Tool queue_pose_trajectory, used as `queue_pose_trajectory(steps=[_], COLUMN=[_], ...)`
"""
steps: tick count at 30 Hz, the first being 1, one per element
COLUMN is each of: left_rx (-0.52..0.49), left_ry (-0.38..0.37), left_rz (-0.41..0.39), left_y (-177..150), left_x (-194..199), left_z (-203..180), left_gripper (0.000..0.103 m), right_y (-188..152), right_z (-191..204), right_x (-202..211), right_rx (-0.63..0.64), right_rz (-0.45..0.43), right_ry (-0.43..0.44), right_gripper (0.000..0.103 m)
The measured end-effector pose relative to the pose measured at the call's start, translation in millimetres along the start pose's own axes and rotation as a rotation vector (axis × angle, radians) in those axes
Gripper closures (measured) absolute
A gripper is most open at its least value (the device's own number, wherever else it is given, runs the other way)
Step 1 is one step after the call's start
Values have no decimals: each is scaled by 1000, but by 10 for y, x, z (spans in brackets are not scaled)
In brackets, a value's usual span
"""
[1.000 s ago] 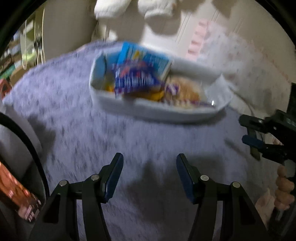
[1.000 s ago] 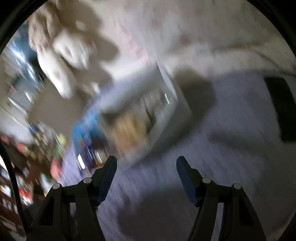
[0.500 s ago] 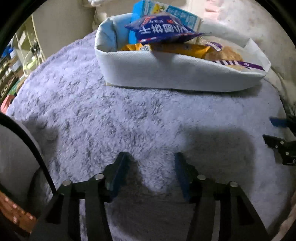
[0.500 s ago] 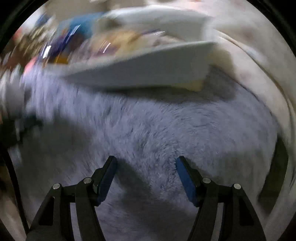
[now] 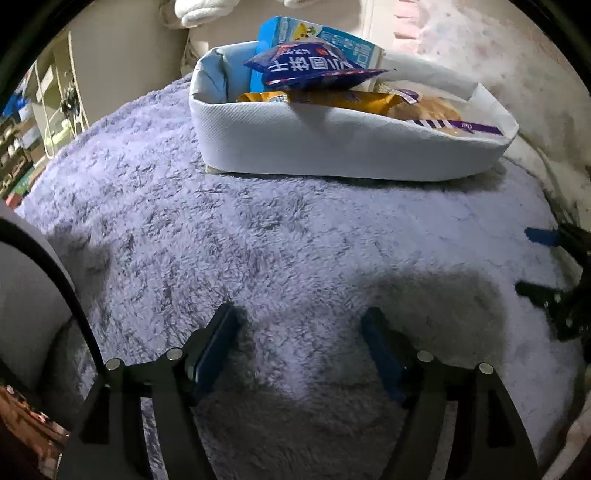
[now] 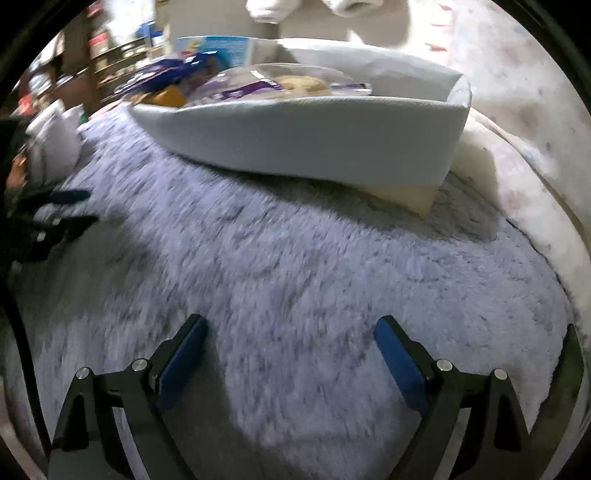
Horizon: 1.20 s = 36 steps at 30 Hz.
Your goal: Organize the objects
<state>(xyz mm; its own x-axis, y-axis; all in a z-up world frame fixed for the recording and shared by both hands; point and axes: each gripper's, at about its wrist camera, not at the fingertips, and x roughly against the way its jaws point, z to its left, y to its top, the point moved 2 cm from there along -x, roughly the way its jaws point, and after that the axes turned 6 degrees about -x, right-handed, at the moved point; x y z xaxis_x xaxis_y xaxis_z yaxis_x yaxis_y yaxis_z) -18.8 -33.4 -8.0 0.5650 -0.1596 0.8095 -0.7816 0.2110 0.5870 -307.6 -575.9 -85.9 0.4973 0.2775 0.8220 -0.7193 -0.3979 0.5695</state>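
With nothing between them, the left gripper (image 5: 299, 332) and right gripper (image 6: 290, 338) have just been opening and stand spread over the purple rug (image 5: 258, 240); best lift both clear without snagging the pile. Beyond sits the white basket (image 5: 332, 147), holding a blue snack bag (image 5: 310, 68), a carton (image 5: 295, 31) and wrapped bread (image 6: 295, 83).

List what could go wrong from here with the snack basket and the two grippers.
1. The blue snack bag lies loose on top of the pile and pokes over the white basket's rim; a nudge could tip it out.
2. The basket wall looks soft, so gripping it may fold it.
3. The left gripper and right gripper, jaws just opened with nothing between, sit low over the fluffy rug; the pads could snag its pile.
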Motion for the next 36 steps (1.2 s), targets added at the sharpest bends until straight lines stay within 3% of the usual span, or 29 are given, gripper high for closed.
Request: queue_pose_trajectory(steps=[4,19,27,36], left_rx=[-12,-29,-67,-71], left_ry=[7,22,70,36], left_rz=[-7,-16,-13,-20], left_y=[-7,-44,-17,-8], left_x=[-14,12,1,14], left_z=[-17,-139,-213,-267], left_gripper=[26,22,19,20], right_y=[-6,-44,-39,-37], right_z=[-11,-39,-42,-49], right_x=[1,14,17,10], right_rx=[-3,-14,-15,-16], right_rz=[8,-23,-23,-23], right_ry=[-10,11,12,12], right_gripper=[1,0,0,0])
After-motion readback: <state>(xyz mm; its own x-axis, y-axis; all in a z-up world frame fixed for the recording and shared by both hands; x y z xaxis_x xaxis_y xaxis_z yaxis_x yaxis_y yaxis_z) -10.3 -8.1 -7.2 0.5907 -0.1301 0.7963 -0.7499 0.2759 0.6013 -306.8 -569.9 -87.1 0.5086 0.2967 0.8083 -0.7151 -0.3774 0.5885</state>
